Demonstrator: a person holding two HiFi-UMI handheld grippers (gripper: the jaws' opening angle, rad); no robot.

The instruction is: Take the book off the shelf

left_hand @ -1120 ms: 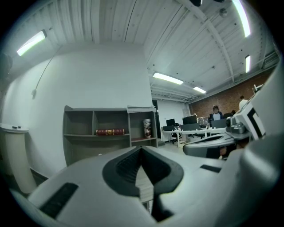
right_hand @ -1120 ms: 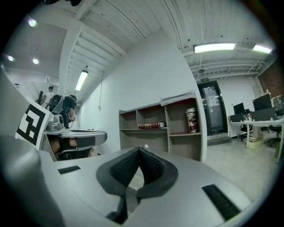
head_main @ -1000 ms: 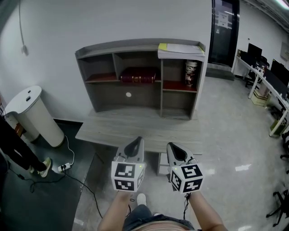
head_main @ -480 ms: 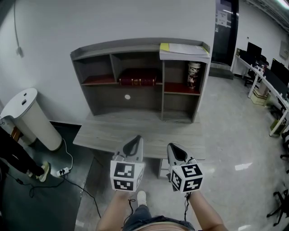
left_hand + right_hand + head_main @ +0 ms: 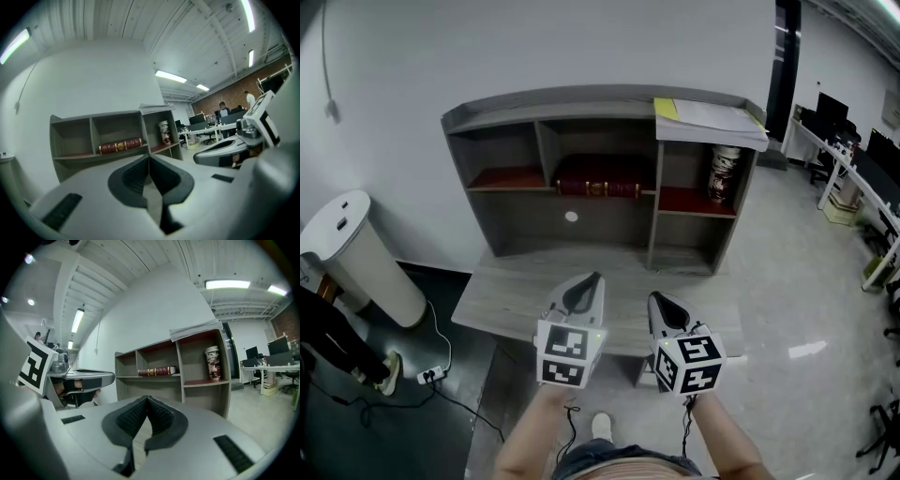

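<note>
the book (image 5: 598, 187) lies flat on the ledge in the middle compartment of the shelf (image 5: 581, 97), spine facing the room and long axis running left to right, well apart from both tools across the low desk top (image 5: 516, 281). the left gripper (image 5: 592, 279) and the right gripper (image 5: 655, 300) hang side by side at the near edge of that desk, each with its jaws pressed together on nothing, both pointing toward the shelf. from where i stand the left one lines up almost straight under the book, so i'd say it has the shorter reach, and its jaws would need to part and close over the book's thin side.
</note>
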